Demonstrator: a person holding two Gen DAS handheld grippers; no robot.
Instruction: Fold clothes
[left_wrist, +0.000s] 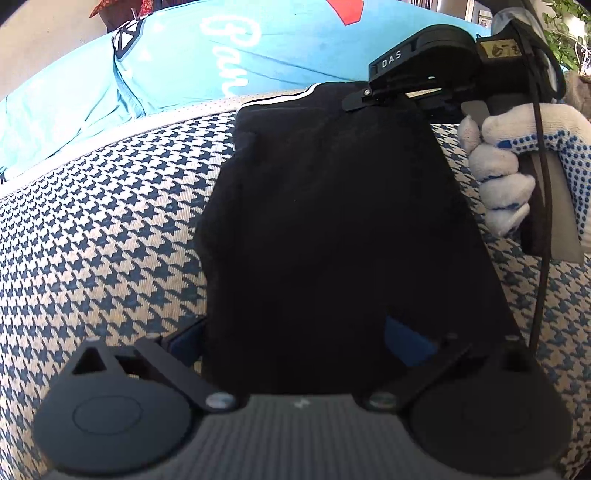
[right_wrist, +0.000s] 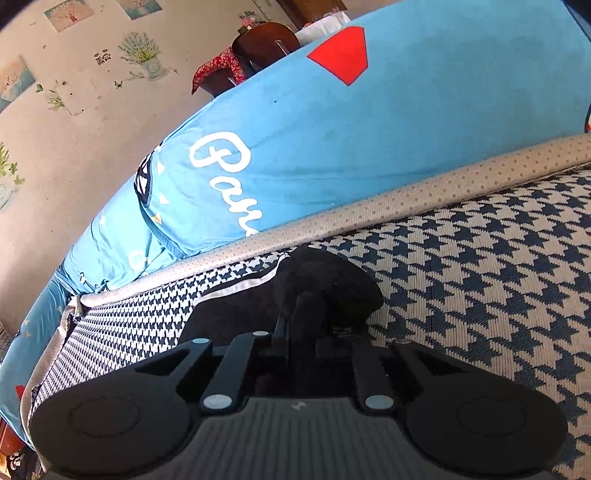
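1. A black garment with a white-striped edge lies on the houndstooth cushion, spread lengthwise from the near side toward the back of the seat.
2. The right gripper has its fingers drawn tight together on a bunched-up fold at the far corner of the garment; black cloth bulges around the tips.
3. The same gripper shows in the left wrist view as a black tool marked "DAS", held by a hand in a white glove with blue dots, its tip resting at the garment's far edge.
4. The left gripper sits at the near end of the cloth. Its blue pads stand wide apart with the garment lying between and over them; the pads do not seem to press on it.
5. The cushion is woven in dark blue and cream, and a beige dotted piping runs along its back edge.
6. Behind the piping rests a bright blue pillow with white script lettering and a red shape.
7. Farther back, a pale wall carries flower stickers. A dark wooden chair with a red patterned cloth stands near it.
8. Green leaves show at the upper right of the left wrist view.
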